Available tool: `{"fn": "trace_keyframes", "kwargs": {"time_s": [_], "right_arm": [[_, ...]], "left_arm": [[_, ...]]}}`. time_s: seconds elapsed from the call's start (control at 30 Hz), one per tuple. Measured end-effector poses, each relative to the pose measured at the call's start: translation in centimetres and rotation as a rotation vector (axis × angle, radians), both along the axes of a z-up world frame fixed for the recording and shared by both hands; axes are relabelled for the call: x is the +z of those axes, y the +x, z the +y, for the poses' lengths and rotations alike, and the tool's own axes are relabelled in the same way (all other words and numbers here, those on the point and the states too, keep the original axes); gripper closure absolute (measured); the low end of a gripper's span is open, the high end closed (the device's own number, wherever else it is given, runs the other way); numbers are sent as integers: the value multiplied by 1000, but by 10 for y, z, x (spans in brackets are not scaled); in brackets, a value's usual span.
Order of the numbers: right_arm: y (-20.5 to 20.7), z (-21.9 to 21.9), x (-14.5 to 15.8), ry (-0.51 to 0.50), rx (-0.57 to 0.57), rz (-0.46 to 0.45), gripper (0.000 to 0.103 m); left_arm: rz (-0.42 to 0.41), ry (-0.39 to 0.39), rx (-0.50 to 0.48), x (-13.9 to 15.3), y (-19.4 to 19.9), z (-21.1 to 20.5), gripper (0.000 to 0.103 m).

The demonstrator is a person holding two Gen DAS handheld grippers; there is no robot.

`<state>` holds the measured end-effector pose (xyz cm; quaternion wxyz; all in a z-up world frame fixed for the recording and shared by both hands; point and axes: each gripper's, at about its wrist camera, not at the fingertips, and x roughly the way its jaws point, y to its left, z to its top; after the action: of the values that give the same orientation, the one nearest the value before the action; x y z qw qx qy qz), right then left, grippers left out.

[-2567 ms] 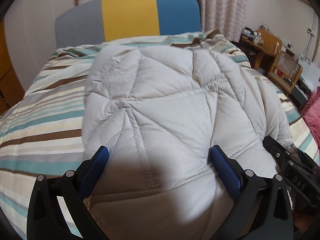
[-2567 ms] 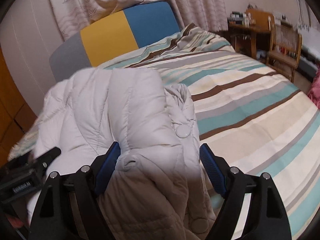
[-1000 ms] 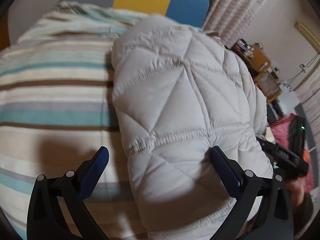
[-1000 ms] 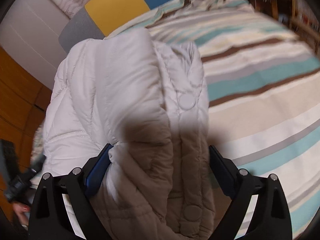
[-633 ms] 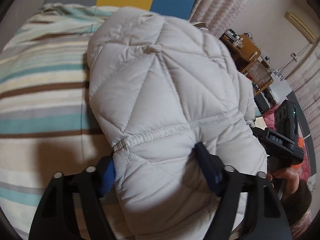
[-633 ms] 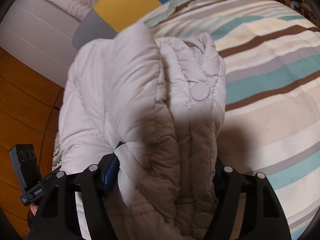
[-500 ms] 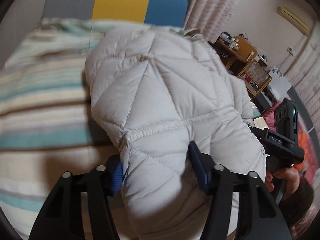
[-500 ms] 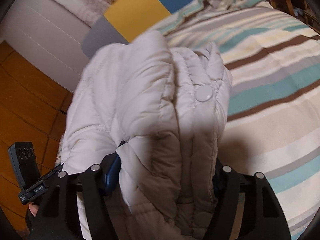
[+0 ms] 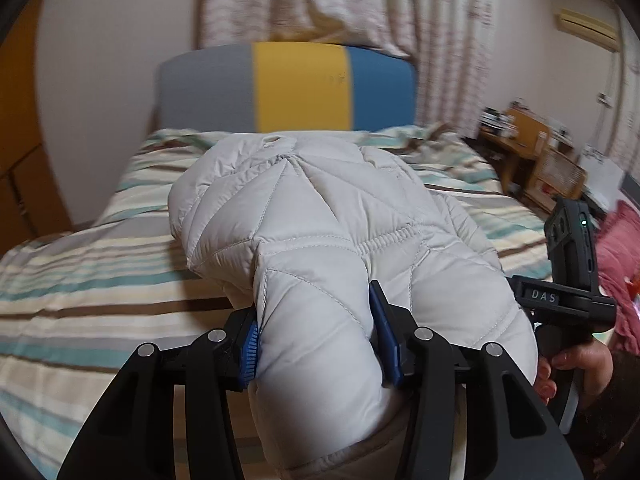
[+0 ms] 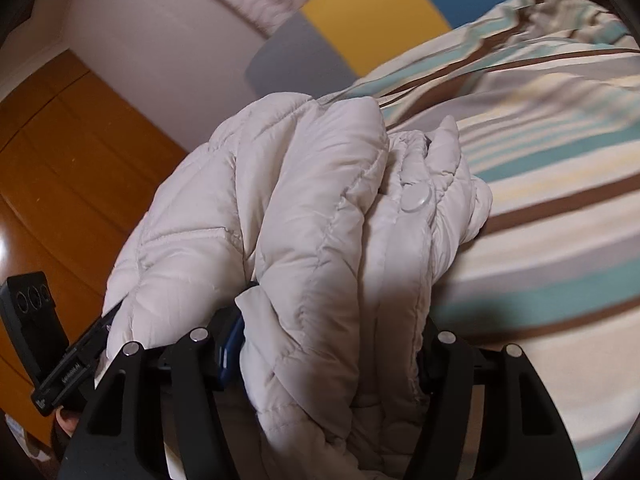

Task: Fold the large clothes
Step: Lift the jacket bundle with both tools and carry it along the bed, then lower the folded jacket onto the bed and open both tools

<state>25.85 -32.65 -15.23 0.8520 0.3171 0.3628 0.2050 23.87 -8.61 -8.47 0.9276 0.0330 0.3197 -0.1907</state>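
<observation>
A striped bed fills the room, its grey, yellow and blue headboard far, curtains behind. The white jacket lies bunched on the bed, its length running near to far. The left tongs and right tongs, jaws just narrowed, each pinch its near padding.

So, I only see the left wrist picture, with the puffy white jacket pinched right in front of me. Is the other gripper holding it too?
Observer: Yes. The right gripper pinches a bunched fold of the jacket; its jaws, like those of the left gripper, have just been closing on it.
Operator: Any fastenings on that side?
Observer: A round pale snap button faces up on the jacket's front edge.
</observation>
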Motion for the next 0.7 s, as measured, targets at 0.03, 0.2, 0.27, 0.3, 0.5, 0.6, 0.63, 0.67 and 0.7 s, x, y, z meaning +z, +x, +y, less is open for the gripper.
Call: {"fn": "trace_keyframes", "kwargs": {"time_s": [0.03, 0.2, 0.27, 0.3, 0.5, 0.6, 0.63, 0.67, 0.7], "right_arm": [[10, 17, 0, -5, 21, -5, 40], [46, 92, 9, -81, 117, -33, 40], [57, 121, 10, -129, 151, -39, 40], [62, 134, 9, -156, 161, -38, 39], [63, 156, -5, -347, 86, -40, 27], [44, 140, -11, -409, -5, -49, 18], [38, 136, -13, -426, -34, -47, 17], [34, 132, -17, -438, -52, -38, 17], [27, 134, -19, -446, -57, -28, 17]], "left_arm": [[4, -9, 34, -2, 3, 17, 55], [25, -76, 186, -15, 6, 102, 55], [41, -98, 243, -25, 8, 128, 55], [58, -112, 277, -32, 8, 141, 54], [94, -96, 394, -66, 2, 160, 25], [55, -49, 392, -67, -7, 143, 23], [45, -31, 391, -68, -8, 137, 21], [35, -8, 390, -69, -9, 133, 21], [29, 12, 389, -73, -8, 132, 21]]}}
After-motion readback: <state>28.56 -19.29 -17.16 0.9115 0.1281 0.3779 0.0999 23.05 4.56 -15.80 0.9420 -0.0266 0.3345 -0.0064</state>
